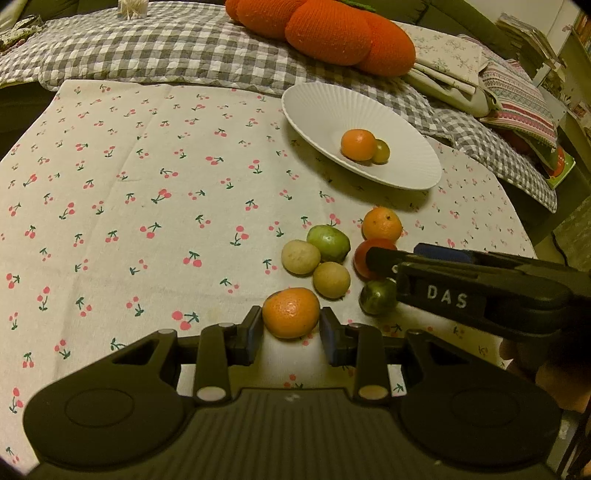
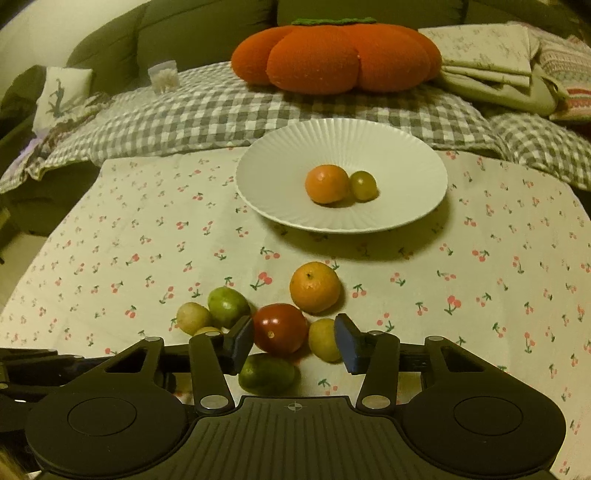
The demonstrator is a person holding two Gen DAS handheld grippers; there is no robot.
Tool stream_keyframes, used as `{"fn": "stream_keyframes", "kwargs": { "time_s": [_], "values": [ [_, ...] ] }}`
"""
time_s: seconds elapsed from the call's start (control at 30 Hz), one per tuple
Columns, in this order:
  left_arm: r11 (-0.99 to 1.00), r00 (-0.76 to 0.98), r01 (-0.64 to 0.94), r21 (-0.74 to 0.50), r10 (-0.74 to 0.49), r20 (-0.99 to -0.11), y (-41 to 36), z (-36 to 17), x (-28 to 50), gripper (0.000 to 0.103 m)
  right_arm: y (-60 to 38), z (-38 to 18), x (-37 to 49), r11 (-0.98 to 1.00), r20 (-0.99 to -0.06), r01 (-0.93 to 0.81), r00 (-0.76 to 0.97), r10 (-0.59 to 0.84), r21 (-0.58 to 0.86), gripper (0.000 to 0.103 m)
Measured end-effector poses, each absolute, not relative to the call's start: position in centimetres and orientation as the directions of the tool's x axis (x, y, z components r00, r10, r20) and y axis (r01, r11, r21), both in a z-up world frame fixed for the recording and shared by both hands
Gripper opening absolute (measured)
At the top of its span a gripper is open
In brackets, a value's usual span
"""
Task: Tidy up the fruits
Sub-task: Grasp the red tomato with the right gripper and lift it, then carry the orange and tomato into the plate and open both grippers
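A white ribbed plate (image 1: 325, 107) (image 2: 406, 166) holds an orange (image 1: 357, 144) (image 2: 326, 184) and a small green fruit (image 1: 381, 151) (image 2: 363, 185). Loose fruit lies on the cherry-print cloth in front of it. My left gripper (image 1: 291, 328) is open with its pads either side of an orange (image 1: 291, 312). My right gripper (image 2: 293, 339) (image 1: 384, 264) is open around a red tomato (image 2: 280, 328) (image 1: 360, 258). Near it lie another orange (image 2: 314, 286) (image 1: 381, 223), a green fruit (image 2: 228, 305) (image 1: 328, 243), yellowish fruits (image 2: 322, 339) (image 1: 301, 256) and a dark green fruit (image 2: 266, 373) (image 1: 377, 301).
A grey checked blanket (image 2: 207, 110) and a big orange pumpkin cushion (image 2: 332, 59) (image 1: 332, 29) lie behind the plate. Folded cloths and cushions (image 1: 517, 92) are at the back right. The cloth's left half (image 1: 110, 184) carries only its print.
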State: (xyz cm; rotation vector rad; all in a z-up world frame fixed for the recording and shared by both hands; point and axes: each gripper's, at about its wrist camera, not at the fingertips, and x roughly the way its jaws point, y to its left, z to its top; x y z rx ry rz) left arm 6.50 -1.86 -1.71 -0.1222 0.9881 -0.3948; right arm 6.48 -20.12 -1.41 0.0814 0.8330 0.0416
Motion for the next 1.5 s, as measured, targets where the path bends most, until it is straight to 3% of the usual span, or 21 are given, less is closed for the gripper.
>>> {"fn": "stream_keyframes", "kwargs": {
  "time_s": [0.17,0.2,0.23,0.27,0.47,0.57,0.73,1.5],
  "values": [
    [0.922,0.491,0.272,-0.277,-0.380,-0.784,-1.8,-1.6,6.5,0.031,-19.3,-1.5,6.5,0.998,-0.728,-0.053,0.682,0.065,0.040,0.044],
    [0.922,0.493,0.271,-0.278,-0.381,-0.782,-1.8,-1.5,6.5,0.031,-19.1,-1.5,6.4,0.997,-0.726,-0.066,0.685,0.069,0.032,0.041],
    [0.921,0.494,0.270,-0.280,-0.382,-0.781,-1.8,-1.5,6.6,0.031,-18.9,-1.4,6.4,0.996,-0.724,-0.080,0.685,0.081,0.035,0.028],
    [0.921,0.496,0.270,-0.280,-0.382,-0.780,-1.8,-1.5,6.6,0.031,-18.8,-1.4,6.4,0.995,-0.727,-0.089,0.680,0.098,0.051,0.026],
    [0.922,0.500,0.266,-0.282,-0.382,-0.777,-1.7,-1.4,6.5,0.031,-18.8,-1.4,6.4,0.995,-0.725,-0.085,0.682,0.095,0.051,0.027],
    [0.922,0.501,0.264,-0.283,-0.382,-0.777,-1.7,-1.5,6.6,0.031,-18.9,-1.5,6.5,0.995,-0.728,-0.074,0.678,0.096,0.062,0.033],
    [0.922,0.503,0.262,-0.284,-0.382,-0.775,-1.7,-1.4,6.5,0.031,-18.3,-1.8,6.6,0.996,-0.722,-0.092,0.688,0.074,0.014,0.035],
    [0.914,0.562,0.279,-0.295,-0.405,-0.722,-1.4,0.5,7.1,0.031,-20.3,2.4,5.0,0.991,-0.658,-0.051,0.743,0.121,0.124,0.031]
  ]
}}
